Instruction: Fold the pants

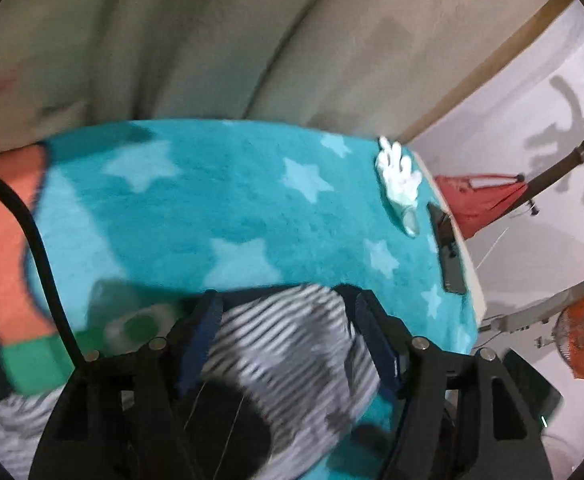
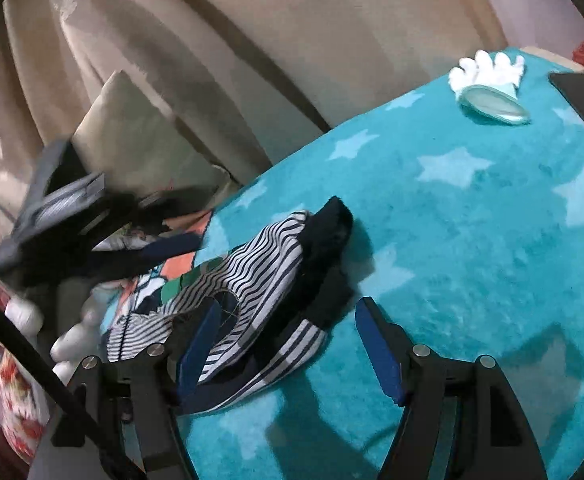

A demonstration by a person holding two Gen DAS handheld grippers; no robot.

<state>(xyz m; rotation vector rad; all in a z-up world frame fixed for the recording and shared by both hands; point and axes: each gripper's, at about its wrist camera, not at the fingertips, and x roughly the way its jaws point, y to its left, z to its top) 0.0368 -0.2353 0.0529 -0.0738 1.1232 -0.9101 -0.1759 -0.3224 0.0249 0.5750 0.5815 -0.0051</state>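
Note:
The pants [image 2: 252,280] are navy-and-white striped with dark cuffs, bunched on a teal star blanket [image 2: 472,240]. In the left wrist view the striped fabric [image 1: 284,344] lies between and under the blue fingers [image 1: 200,332] of my left gripper [image 1: 288,320], whose jaws stand wide apart. In the right wrist view my right gripper [image 2: 288,332] is open, its left finger [image 2: 196,348] resting over the fabric. The left gripper [image 2: 52,236] shows blurred at the left there.
A white glove with a clear lid [image 2: 488,80] lies at the blanket's far edge. An orange and green garment [image 1: 8,248] lies at left. A dark flat device [image 1: 450,256] sits on the blanket's right edge. Beige curtain [image 1: 212,40] behind. White bottles [image 2: 72,340] at left.

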